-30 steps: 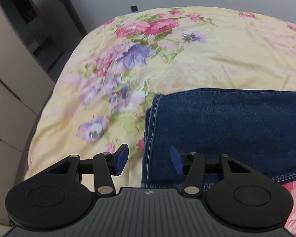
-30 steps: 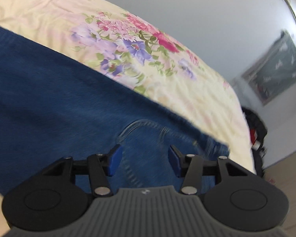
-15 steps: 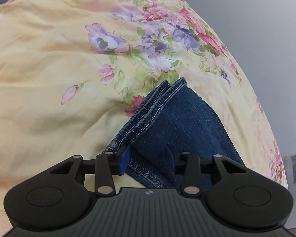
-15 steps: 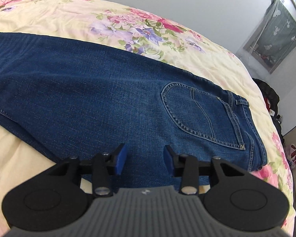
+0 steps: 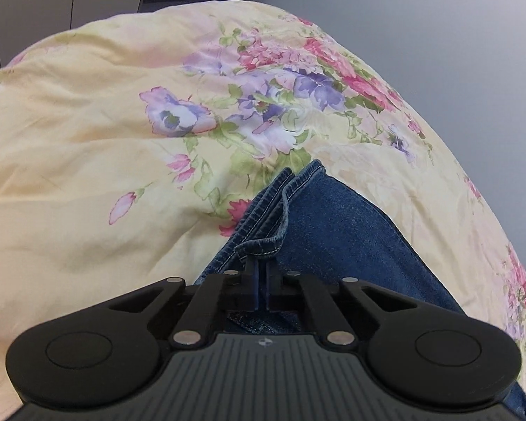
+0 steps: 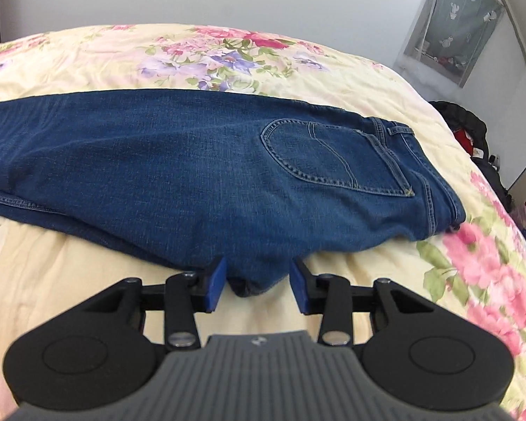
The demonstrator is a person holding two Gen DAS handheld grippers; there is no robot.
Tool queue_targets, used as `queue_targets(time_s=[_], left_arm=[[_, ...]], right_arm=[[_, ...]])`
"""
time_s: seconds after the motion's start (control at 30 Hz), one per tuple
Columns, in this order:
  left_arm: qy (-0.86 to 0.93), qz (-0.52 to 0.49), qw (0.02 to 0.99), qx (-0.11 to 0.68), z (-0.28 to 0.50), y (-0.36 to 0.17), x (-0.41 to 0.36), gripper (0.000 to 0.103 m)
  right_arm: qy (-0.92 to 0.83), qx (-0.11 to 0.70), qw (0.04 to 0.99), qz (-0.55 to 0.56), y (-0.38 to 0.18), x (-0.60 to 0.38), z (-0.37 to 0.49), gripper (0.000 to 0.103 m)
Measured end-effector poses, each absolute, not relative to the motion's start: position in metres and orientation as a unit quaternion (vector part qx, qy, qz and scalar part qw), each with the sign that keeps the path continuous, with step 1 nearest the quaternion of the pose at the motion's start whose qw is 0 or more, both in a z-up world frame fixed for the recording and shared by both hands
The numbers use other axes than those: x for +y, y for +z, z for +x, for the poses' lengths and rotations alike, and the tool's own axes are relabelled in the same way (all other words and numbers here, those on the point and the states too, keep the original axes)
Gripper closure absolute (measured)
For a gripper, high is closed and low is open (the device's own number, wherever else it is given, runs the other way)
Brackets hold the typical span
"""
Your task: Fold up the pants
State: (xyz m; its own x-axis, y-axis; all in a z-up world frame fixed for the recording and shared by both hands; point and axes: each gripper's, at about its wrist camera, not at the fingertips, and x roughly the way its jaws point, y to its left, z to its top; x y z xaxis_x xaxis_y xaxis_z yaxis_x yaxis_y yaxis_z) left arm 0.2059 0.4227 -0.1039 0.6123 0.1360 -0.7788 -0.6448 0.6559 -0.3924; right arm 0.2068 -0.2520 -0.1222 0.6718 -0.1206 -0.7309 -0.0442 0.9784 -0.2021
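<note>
Your left gripper has just clamped onto the hem of the blue jeans; your right gripper, jaws apart, straddles their near edge. The jeans lie flat across a floral bedspread.

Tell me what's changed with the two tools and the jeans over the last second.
The left tool swung to the leg end of the jeans and has just closed on the hem, bunching it. The right tool drew back from over the pocket to the near edge; its jaws closed a little but stand open around the fabric there. The jeans still lie flat on the floral bedspread.
</note>
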Motion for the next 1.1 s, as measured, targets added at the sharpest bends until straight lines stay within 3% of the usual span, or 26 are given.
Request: queue_targets(time_s=[0.23,0.37,0.5,0.63,0.77,0.9,1.1], left_arm=[[0.245,-0.321,0.836,0.372,0.212,-0.091,0.416,0.102],[0.243,-0.308,0.844,0.366,0.215,-0.077,0.412,0.102],[0.245,-0.294,0.848,0.368,0.220,-0.070,0.406,0.102],[0.251,-0.293,0.845,0.370,0.221,-0.069,0.404,0.102],[0.243,-0.291,0.851,0.363,0.215,-0.054,0.405,0.103],[0.247,-0.274,0.851,0.373,0.206,-0.044,0.408,0.103],[0.251,-0.291,0.834,0.395,0.189,-0.086,0.418,0.103]], right_arm=[[-0.045,0.414,0.905,-0.091,-0.147,-0.247,0.207,0.068],[-0.063,0.401,0.913,-0.038,-0.142,-0.265,0.210,0.077],[-0.055,0.427,0.902,-0.027,-0.151,-0.271,0.212,0.078],[-0.055,0.411,0.910,-0.009,-0.152,-0.272,0.212,0.097],[-0.046,0.381,0.922,-0.040,-0.117,-0.274,0.203,0.103],[-0.023,0.409,0.909,-0.075,-0.094,-0.286,0.214,0.103],[-0.024,0.450,0.888,-0.092,-0.129,-0.284,0.224,0.103]])
